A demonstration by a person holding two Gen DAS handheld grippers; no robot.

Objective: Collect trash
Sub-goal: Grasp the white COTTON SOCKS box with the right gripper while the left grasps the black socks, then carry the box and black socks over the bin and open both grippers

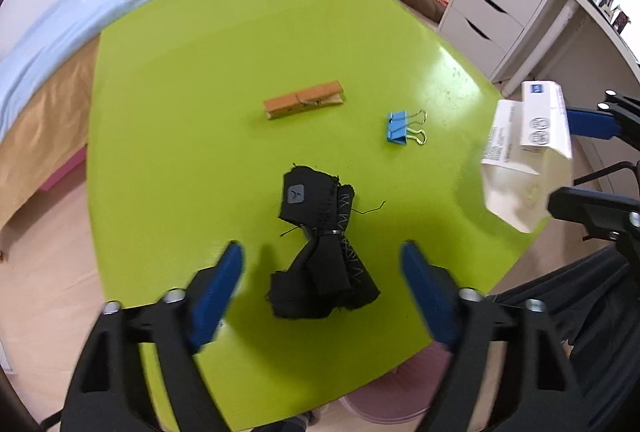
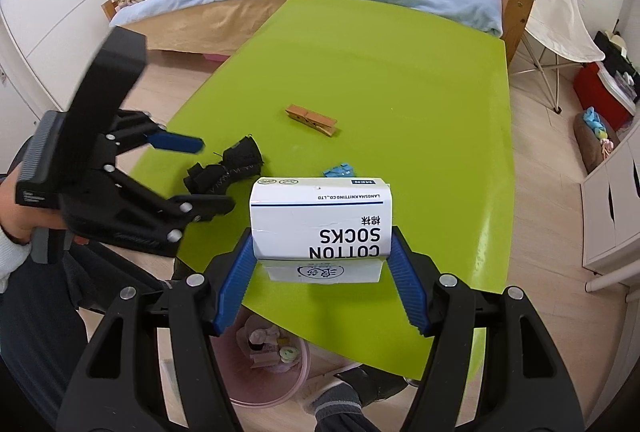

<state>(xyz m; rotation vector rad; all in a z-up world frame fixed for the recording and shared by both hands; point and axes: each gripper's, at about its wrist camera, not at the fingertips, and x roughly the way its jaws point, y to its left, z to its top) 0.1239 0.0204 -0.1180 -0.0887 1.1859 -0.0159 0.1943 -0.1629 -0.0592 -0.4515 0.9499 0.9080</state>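
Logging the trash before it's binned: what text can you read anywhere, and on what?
"COTTON SOCKS", upside down: white box held in the right gripper.
"LANGSHA KNITTING CO.,LTD": same box, top edge.
"MEN": blue tag, box corner.
Chinese characters beside "SOCKS": too small.
Grey patch on the black cloth bundle: one mark, unclear.

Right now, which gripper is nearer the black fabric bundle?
Left. The left gripper hangs just above the black fabric bundle, open fingers either side of it. The right gripper is off beside it, clamped on the white sock box.
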